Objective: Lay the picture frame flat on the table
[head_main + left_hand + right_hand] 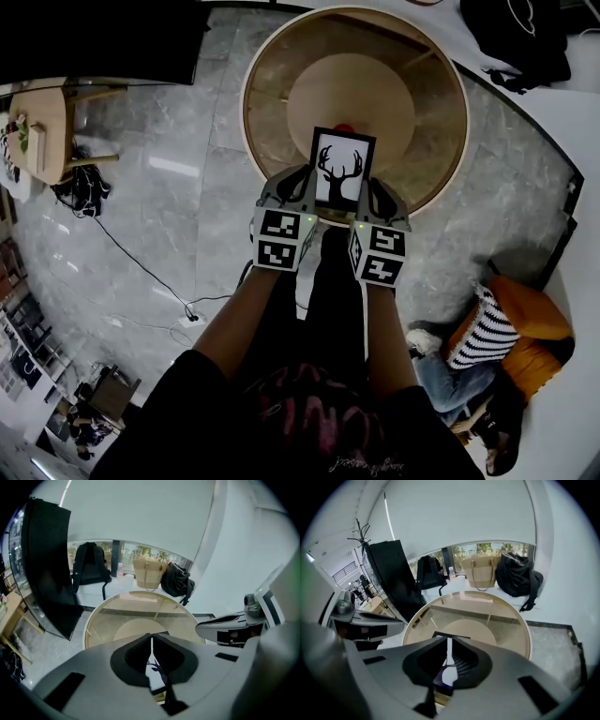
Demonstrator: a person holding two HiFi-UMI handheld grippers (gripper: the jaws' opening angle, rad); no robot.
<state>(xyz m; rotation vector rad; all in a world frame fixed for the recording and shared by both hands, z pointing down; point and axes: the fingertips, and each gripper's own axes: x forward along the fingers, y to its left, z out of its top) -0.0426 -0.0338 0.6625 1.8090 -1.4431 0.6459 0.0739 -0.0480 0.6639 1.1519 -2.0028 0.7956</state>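
On my feed I see a grey marble floor [169, 187] with a black cable [141, 267] trailing across it; at the left, a small wooden desk [42, 127]; at lower right, an orange seat [534, 314] bearing a striped cushion [486, 330], with a person's jeans-clad leg [450, 380] beside it; in a row at the far side, a black backpack [89, 569], a woven tote [147, 573] and a black bag [177, 581]; a coat stand [361, 534] near a dark panel [391, 573].

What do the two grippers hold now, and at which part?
Both hold the frame: left gripper on its lower left edge, right gripper on its lower right edge.
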